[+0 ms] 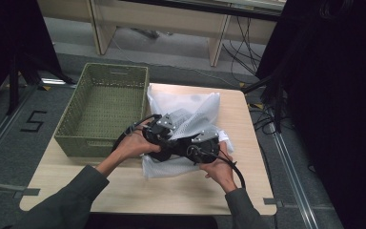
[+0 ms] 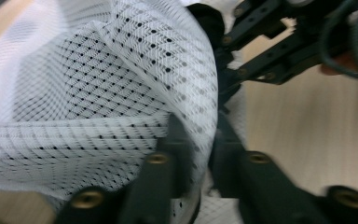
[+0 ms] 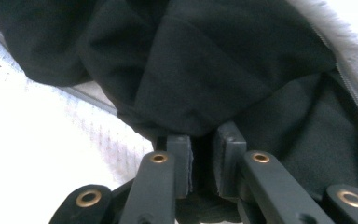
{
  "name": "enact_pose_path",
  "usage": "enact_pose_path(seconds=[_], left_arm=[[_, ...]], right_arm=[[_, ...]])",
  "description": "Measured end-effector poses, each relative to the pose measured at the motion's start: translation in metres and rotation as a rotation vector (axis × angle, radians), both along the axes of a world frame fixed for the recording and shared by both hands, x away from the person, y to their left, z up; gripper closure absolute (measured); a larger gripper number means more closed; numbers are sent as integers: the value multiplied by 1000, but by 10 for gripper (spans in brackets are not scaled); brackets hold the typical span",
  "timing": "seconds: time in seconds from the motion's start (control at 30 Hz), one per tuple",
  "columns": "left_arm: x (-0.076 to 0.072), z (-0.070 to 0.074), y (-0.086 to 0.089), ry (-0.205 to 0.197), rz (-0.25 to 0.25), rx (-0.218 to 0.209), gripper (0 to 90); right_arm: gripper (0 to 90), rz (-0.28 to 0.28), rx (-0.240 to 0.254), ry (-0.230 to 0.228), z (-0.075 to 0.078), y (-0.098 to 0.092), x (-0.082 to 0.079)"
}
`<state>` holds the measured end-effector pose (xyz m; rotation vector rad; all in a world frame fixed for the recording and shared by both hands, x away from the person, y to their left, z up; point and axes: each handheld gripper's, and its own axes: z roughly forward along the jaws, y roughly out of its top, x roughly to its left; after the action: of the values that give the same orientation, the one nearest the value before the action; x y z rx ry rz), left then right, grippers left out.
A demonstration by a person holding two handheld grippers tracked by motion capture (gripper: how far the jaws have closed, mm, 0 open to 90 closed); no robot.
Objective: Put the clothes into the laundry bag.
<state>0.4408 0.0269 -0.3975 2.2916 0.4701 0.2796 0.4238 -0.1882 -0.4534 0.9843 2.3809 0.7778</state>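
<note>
Left gripper (image 2: pixel 198 154) on white mesh bag (image 2: pixel 98 84), right gripper (image 3: pixel 204 163) on black cloth (image 3: pixel 205 70)

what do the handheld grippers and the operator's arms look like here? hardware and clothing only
Both the left gripper and the right gripper are black, each topped by a grey three-cornered plate. Their two jaws are black link arms with brass-coloured rivets and flat dark pads. A black cable loops from the right one. The person wears grey-green long sleeves, hands bare.
</note>
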Motion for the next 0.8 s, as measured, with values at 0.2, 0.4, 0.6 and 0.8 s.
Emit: enact_pose_path(seconds=[0.2,0.4,0.6,0.8], left_arm=[[-41,12,9,-118,38,-81,584],[-71,-35,-11,-47,-24,-43,566],[-52,-93,-42,-28,34,11,524],[-38,-111,-51,24,67,19,593]], right_arm=[[799,-33,78,40,3,-10,0],[799,-21,75,42,5,-11,2],[814,-10,87,51,7,-14,2],[841,-9,97,46,10,-17,0]])
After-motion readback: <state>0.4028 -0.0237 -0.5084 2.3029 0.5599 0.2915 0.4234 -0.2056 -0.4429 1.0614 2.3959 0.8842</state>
